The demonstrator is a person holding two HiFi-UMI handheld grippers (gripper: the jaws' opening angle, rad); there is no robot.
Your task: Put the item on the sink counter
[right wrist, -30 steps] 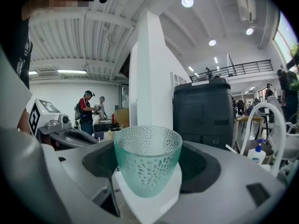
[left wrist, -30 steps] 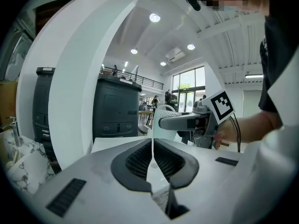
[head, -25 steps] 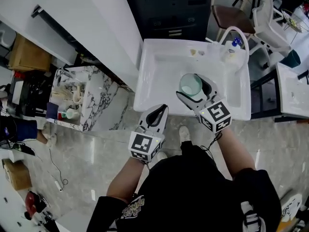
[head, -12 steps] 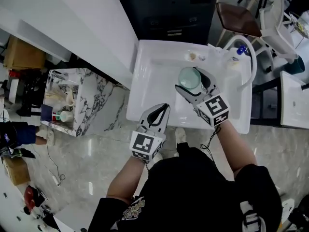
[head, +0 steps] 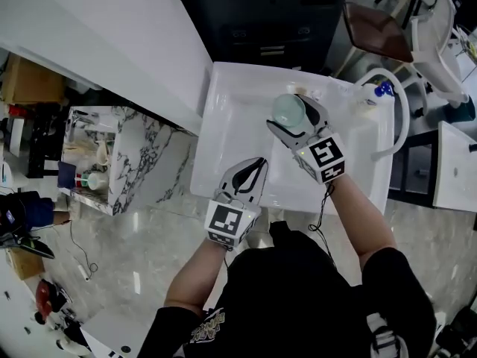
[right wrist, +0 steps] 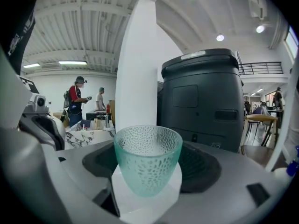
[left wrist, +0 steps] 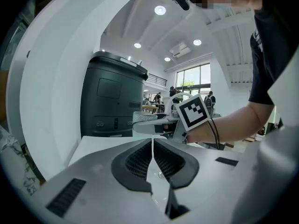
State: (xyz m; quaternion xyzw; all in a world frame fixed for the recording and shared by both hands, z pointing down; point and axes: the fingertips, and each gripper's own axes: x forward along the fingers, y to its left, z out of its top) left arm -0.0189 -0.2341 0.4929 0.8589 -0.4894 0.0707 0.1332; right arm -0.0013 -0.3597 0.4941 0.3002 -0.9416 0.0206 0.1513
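A pale green dimpled glass cup [head: 288,109] hangs upright over the white sink [head: 237,118], toward its back edge. My right gripper [head: 294,119] is shut on the cup, one jaw on each side. In the right gripper view the cup [right wrist: 147,157] fills the middle between the jaws of my right gripper [right wrist: 148,176] and looks empty. My left gripper [head: 256,167] is shut with nothing in it, over the sink's front rim. In the left gripper view my left gripper [left wrist: 153,146] points across the basin at the right gripper's marker cube [left wrist: 192,112].
A white curved faucet [head: 398,118] and a bottle with a blue cap [head: 378,91] stand at the sink's back right. A dark cabinet [head: 272,13] is behind the sink. A white wall [head: 112,28] runs on the left, with a cluttered marble table [head: 104,155] below it.
My right gripper has carried the cup a little farther toward the back of the sink. The left gripper has stayed shut at the front rim.
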